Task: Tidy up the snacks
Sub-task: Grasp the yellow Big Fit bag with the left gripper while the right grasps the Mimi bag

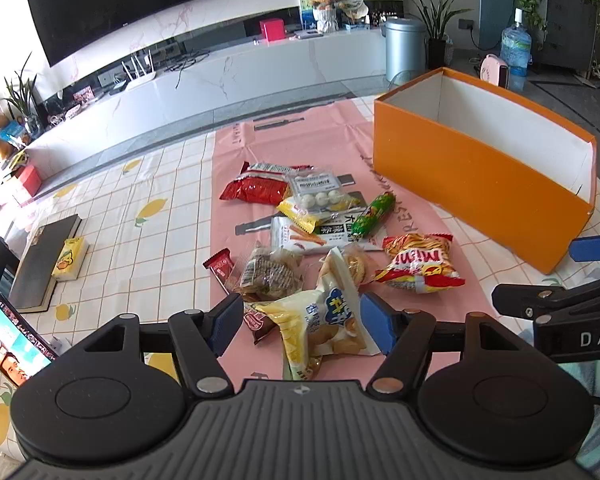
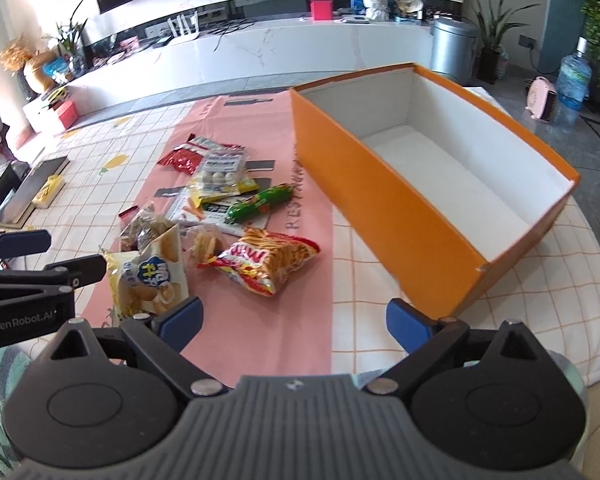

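Snacks (image 1: 312, 240) beside orange box (image 2: 384, 208), perhaps touching; both tools spread.

The left gripper (image 1: 300, 326) points forward and a bit down. Its jaws stand apart, one blue pad on each side, and nothing is squeezed between them. Its black arms spread out from two round black discs on a grey ribbed body. The right gripper (image 2: 294, 320) points the same way and sits just beside the left one. Its jaws are spread even wider, and the blue pads hold nothing. Each gripper shows in the other's camera: the right one pokes in from the right side, and the left one pokes in from the left side.
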The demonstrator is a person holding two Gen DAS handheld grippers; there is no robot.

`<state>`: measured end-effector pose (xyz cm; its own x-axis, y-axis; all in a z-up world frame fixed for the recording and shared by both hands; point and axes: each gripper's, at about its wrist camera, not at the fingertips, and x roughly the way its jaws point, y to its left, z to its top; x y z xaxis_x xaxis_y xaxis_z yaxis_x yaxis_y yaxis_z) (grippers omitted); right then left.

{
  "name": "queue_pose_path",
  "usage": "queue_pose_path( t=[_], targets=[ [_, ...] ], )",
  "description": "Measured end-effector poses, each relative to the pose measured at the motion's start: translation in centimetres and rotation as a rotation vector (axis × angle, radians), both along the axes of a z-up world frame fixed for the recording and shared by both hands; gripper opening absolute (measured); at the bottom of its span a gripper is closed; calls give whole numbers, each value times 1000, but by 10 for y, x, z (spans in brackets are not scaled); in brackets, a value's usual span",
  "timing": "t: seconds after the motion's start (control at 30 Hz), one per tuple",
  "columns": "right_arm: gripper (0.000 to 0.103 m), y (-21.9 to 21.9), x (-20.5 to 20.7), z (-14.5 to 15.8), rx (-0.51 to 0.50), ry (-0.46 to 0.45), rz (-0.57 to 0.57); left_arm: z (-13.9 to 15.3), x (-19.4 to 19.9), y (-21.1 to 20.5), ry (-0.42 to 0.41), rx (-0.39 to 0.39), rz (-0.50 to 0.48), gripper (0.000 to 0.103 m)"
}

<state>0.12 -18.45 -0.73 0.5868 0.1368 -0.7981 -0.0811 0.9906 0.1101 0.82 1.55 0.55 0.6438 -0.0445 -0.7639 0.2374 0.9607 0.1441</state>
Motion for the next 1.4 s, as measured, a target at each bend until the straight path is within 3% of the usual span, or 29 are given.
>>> queue_pose_path(
  t=[0.27, 0.43, 0.53, 0.97, 1.1, 1.4],
  targets=[
    [95, 33, 33, -27, -77, 43, 135, -23, 30, 22, 133, -58, -24, 79],
    [95, 53, 60, -50, -165, 73, 194, -40, 48, 30, 179, -18, -19, 80],
    [95, 58, 74, -62, -181, 73, 217, -47, 56, 35, 206, -39, -25, 80],
    [93, 60, 88, -91, -143, -21, 281, -62, 65, 49, 228, -167, -50, 81],
    [86, 53, 90, -92, -113, -17, 264, -66, 68, 46, 231, -187, -45, 82],
    [81, 37, 87, -91, -21, -9, 234, -82, 77, 38, 270, -251, -14, 86]
  ],
)
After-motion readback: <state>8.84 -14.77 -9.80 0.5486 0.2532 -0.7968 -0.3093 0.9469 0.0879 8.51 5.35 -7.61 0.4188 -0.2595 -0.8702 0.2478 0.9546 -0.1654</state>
